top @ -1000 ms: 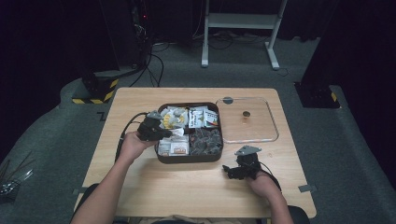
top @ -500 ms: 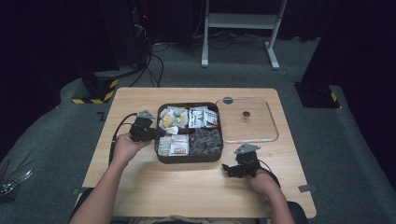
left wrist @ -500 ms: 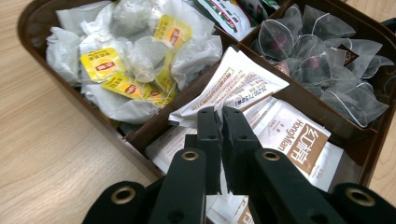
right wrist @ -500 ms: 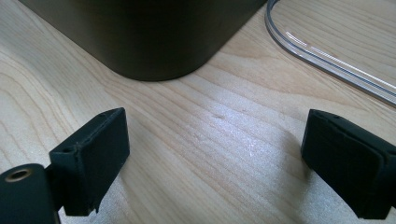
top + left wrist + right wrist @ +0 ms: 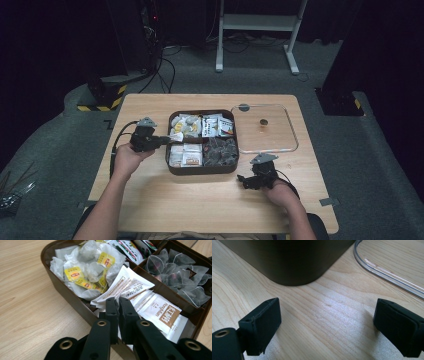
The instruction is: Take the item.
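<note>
- high view: brown compartment box of tea packets sits mid desk, clear lid flat just right of it; left hand-held gripper at the box's left edge, right hand-held gripper on the desk near its front right corner
- left gripper view: jaws pinched closed with nothing between, over the white sachets; yellow-tag teabags behind
- right gripper view: jaws wide open over bare wood, box corner ahead

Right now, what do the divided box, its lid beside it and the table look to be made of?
Divided box: dark brown, smooth rounded walls with a dull sheen, probably plastic. Lid: clear, the wood grain shows through and its rim glints, so plastic or possibly glass. Table: pale wood grain with a soft sheen, either solid wood or a laminate.
</note>
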